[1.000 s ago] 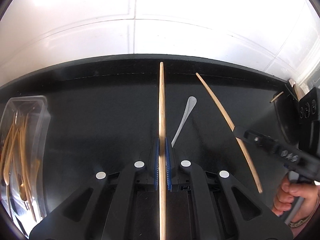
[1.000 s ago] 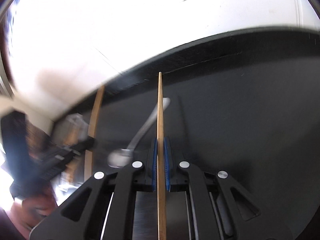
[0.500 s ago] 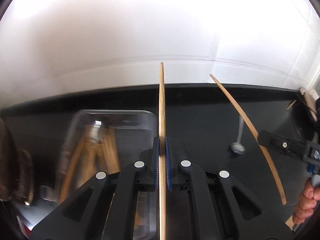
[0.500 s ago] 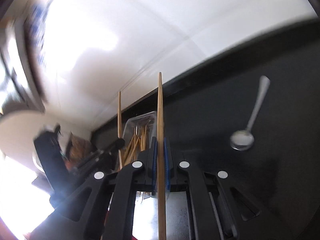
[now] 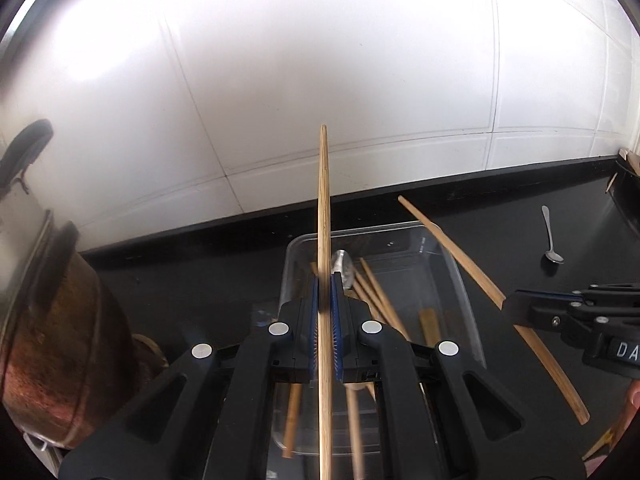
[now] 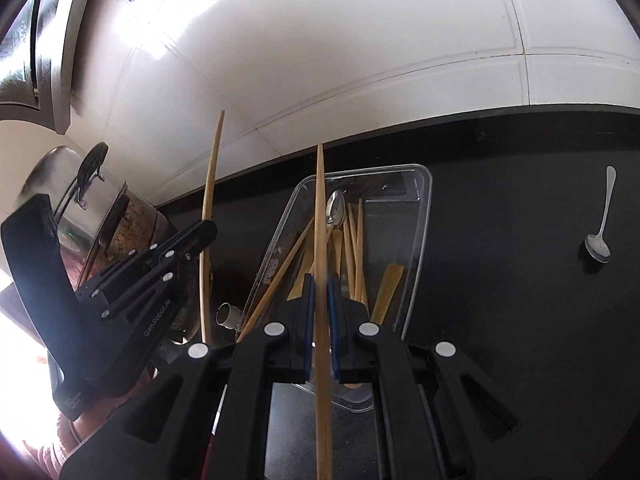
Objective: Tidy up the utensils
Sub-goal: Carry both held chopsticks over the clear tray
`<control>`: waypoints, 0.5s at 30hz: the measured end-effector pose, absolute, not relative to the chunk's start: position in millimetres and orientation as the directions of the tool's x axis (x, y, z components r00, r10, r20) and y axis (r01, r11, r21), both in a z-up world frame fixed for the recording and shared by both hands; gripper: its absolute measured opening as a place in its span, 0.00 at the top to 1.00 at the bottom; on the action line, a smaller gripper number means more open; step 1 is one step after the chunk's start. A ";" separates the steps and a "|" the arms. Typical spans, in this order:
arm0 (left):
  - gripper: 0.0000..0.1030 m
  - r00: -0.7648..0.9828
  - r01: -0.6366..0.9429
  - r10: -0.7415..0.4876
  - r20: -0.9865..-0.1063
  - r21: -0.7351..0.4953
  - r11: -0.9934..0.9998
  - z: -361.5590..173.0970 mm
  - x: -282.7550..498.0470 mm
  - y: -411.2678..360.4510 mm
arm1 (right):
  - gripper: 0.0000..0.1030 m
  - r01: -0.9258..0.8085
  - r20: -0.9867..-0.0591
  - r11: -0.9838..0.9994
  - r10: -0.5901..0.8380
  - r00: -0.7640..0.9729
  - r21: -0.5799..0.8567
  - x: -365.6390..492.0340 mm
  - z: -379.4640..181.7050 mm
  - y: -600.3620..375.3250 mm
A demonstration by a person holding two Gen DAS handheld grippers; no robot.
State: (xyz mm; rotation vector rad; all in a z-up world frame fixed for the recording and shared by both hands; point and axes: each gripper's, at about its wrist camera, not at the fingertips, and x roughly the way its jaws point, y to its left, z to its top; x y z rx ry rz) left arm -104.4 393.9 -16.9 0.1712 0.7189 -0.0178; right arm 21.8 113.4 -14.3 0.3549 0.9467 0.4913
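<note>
My left gripper is shut on a long wooden chopstick and holds it above a clear plastic container. My right gripper is shut on a second wooden chopstick over the same container, which holds several wooden chopsticks and a metal spoon. In the left wrist view the right gripper comes in from the right with its chopstick. In the right wrist view the left gripper stands to the left with its chopstick. A loose metal spoon lies on the black counter to the right, and it also shows in the left wrist view.
A large metal pot with a lid stands left of the container, close to the left gripper; it also shows in the left wrist view. A white tiled wall backs the counter. A dark object sits at the far right.
Both grippers have swung left with their chopsticks, from over bare counter to above the clear container. The loose spoon now lies off to the right.
</note>
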 end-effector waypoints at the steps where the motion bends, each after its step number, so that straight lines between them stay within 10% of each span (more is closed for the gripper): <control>1: 0.95 0.759 0.077 0.038 -0.650 0.147 0.986 -14.5 -106.3 399.1 | 0.93 -0.245 -0.686 0.839 0.539 0.488 0.486 19.2 -12.5 119.1; 15: 0.95 0.792 0.114 -0.083 -0.605 0.013 0.993 -20.5 -115.7 444.3 | 0.93 -0.234 -0.720 0.906 0.423 0.551 0.354 4.9 4.0 166.2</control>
